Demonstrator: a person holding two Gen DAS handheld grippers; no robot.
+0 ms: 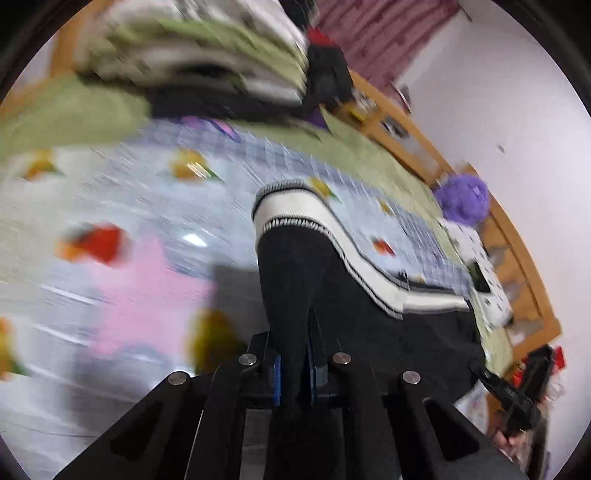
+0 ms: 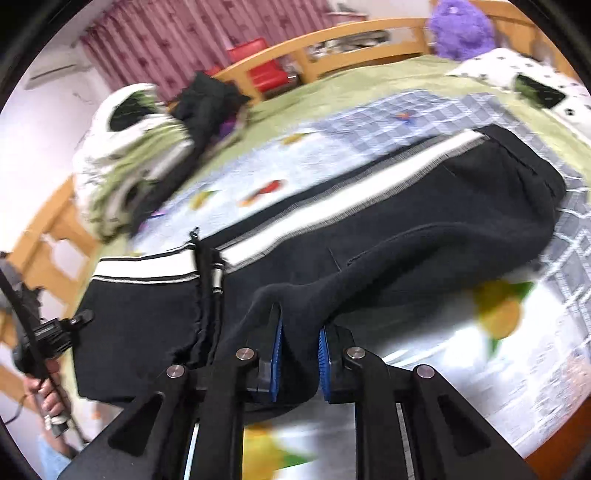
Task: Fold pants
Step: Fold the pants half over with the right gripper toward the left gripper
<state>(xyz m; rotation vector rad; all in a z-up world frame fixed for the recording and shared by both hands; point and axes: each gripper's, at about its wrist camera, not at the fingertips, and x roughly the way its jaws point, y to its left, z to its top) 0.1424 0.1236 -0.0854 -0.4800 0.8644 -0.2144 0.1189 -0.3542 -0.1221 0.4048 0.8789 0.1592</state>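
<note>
Black pants (image 1: 351, 295) with a white side stripe (image 1: 303, 206) lie across a fruit-patterned bed sheet (image 1: 147, 192). My left gripper (image 1: 293, 332) is shut on a bunched end of the black cloth, which covers its blue pads (image 1: 277, 380). In the right wrist view the pants (image 2: 406, 221) stretch from lower left to upper right, stripe (image 2: 332, 210) on the far side. My right gripper (image 2: 300, 325) is shut on a raised fold of the near edge, pinched between its blue pads (image 2: 277, 339). A hand (image 2: 48, 391) holds the other gripper at the left.
A pile of green and white bedding (image 2: 129, 147) and a black garment (image 2: 210, 107) sit at the bed's far end. A purple plush toy (image 2: 461, 26) and a spotted pillow (image 2: 498, 62) with a dark phone (image 2: 539, 92) lie by the wooden bed frame (image 2: 332, 44).
</note>
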